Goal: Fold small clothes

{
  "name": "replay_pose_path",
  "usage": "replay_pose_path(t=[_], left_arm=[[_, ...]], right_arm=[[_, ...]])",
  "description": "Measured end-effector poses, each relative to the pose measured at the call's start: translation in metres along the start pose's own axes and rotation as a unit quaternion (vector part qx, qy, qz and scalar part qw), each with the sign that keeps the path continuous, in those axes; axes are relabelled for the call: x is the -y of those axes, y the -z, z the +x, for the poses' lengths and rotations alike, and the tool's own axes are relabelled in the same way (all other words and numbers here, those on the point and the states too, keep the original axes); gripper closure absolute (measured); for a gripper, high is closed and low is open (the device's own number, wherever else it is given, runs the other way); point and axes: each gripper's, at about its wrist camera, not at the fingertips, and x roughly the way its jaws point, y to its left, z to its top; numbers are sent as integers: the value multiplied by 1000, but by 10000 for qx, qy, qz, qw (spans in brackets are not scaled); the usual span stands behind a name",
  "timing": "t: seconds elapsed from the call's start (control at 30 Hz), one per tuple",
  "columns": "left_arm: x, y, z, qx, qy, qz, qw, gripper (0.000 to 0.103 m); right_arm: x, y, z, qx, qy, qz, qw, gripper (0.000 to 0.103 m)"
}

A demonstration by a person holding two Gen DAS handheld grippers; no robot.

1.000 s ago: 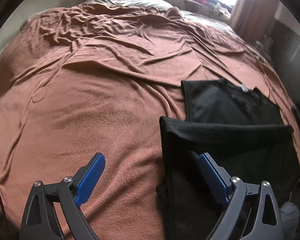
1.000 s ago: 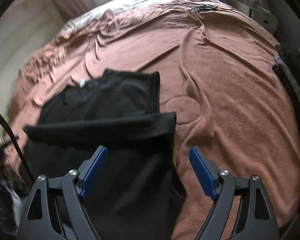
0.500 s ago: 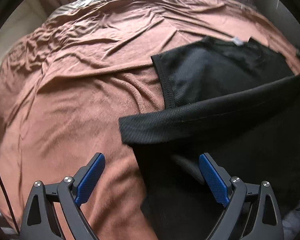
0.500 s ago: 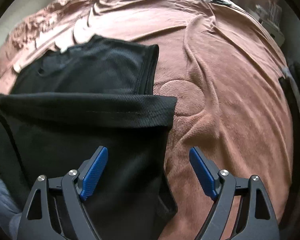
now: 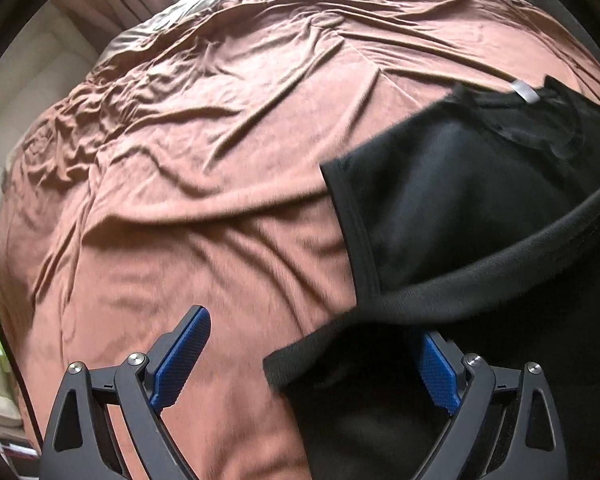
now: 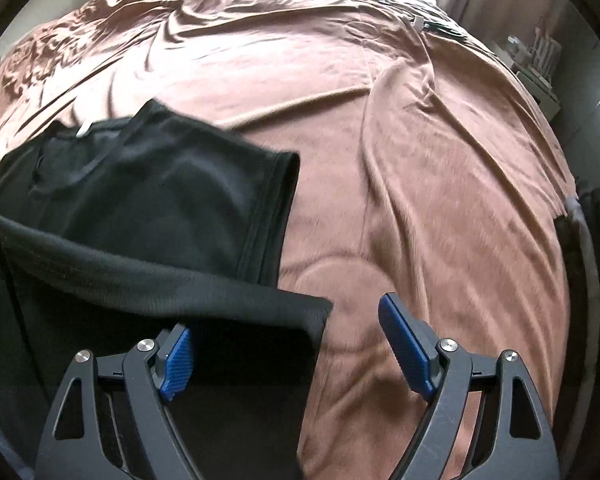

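Left gripper (image 5: 312, 354): jaws spread wide, straddling the near-left corner of the shirt (image 5: 480, 208). The shirt (black, partly folded) lies on the blanket (image 5: 204, 184). Right gripper (image 6: 288, 350): jaws equally wide, straddling the near-right corner.

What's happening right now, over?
Left gripper and right gripper open, each straddling a bottom corner of the half-folded black shirt. Nothing in the way.
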Motion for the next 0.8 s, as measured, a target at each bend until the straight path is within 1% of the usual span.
replay_pose_path(t=[0.03, 0.13, 0.2, 0.27, 0.33, 0.4, 0.47, 0.53, 0.6, 0.67, 0.73, 0.77, 0.8], left_arm=[[-1, -4, 1, 14, -19, -36, 10000, 6], [-8, -17, -2, 222, -399, -244, 9987, 7], [-9, -21, -12, 457, -585, -259, 9969, 11], [-13, -21, -22, 649, -548, -275, 9960, 12], [-18, -18, -29, 728, -412, -339, 9959, 16], [-28, -13, -34, 763, -116, -541, 9955, 23], [-39, -9, -38, 790, 288, -787, 9933, 26], [-43, -5, -40, 757, 520, -880, 9919, 30], [-43, 1, -39, 667, 706, -932, 9909, 36], [-41, 6, -36, 588, 933, -952, 9893, 38], [-36, 9, -32, 525, 983, -876, 9899, 39], [-35, 10, -30, 503, 976, -847, 9903, 42], [-34, 10, -26, 451, 992, -830, 9906, 47]], right_arm=[[2, -2, 2, 41, 12, 57, 10000, 20], [13, -9, 3, 284, 188, 400, 9986, 20], [18, -11, 0, 450, 88, 604, 9971, 21], [18, -8, -4, 598, -50, 674, 9959, 21], [17, -3, -6, 642, -208, 635, 9957, 22], [15, 3, -7, 632, -367, 587, 9956, 27], [19, 5, -6, 590, -507, 569, 9953, 30], [22, 9, -4, 540, -630, 565, 9949, 33], [24, 12, -1, 508, -697, 552, 9947, 38], [27, 11, 0, 485, -766, 549, 9944, 40], [31, 7, -4, 467, -832, 543, 9940, 43], [35, 7, -6, 461, -852, 540, 9938, 44], [35, 8, -8, 453, -866, 535, 9938, 47]])
